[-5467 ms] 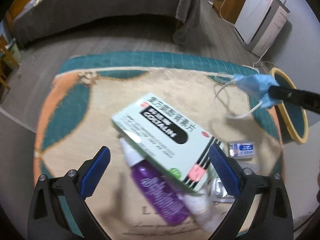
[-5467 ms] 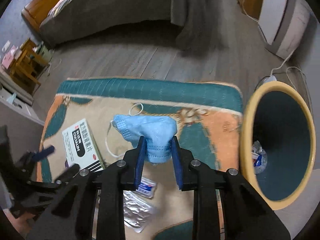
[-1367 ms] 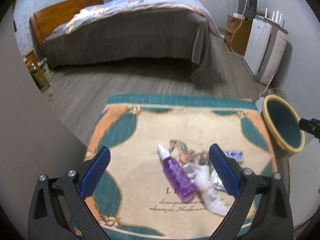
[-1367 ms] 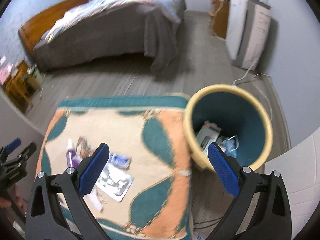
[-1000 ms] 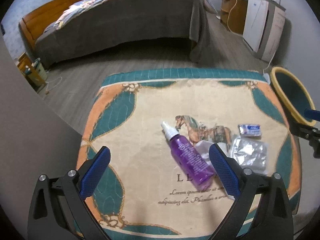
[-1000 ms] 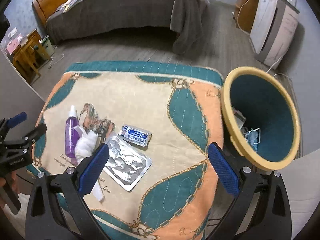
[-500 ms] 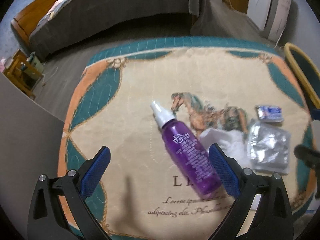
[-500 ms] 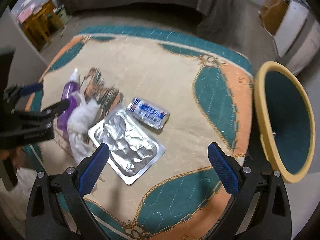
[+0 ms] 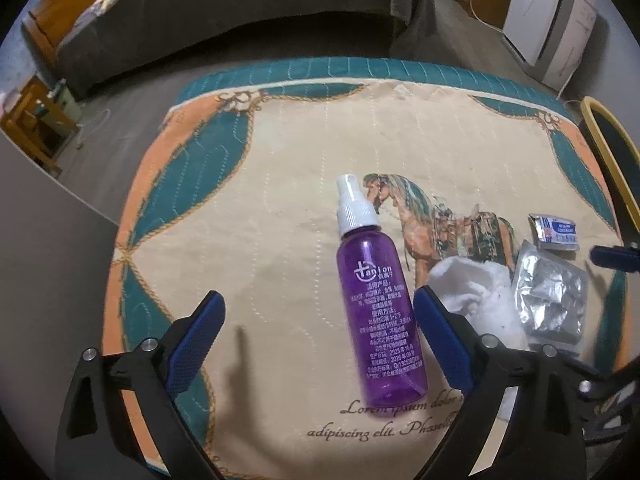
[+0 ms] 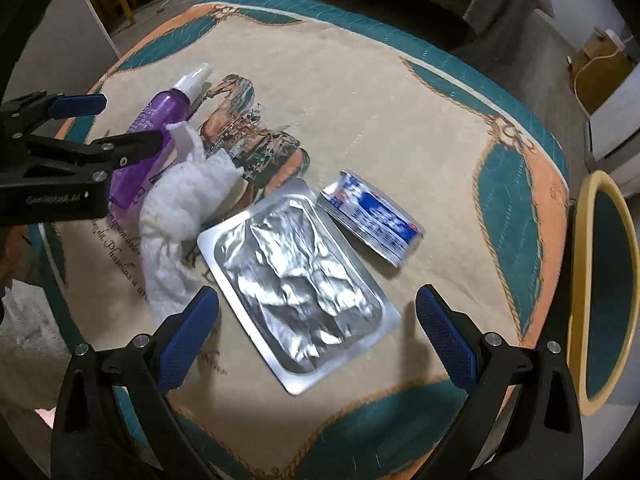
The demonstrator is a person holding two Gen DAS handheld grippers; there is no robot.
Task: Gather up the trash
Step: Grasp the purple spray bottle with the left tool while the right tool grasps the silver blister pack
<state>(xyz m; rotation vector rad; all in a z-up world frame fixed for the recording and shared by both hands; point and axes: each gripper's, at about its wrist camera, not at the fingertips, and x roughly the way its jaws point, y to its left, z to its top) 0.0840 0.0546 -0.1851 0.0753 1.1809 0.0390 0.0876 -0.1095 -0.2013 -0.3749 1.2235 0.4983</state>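
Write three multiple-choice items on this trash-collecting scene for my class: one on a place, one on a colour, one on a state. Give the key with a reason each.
1. Where does the foil pack lie?
A. inside the bin
B. on the mat, between the right gripper's open fingers
C. under the bottle

2. What colour is the bottle?
A. purple
B. green
C. red

3. How is the left gripper?
A. shut on the bottle
B. shut on the tissue
C. open, empty

Key: 1 B, the pack lies flat on the mat, beside the sachet. 2 A, purple body with a white spray cap. 3 C, its fingers stand wide apart either side of the bottle.
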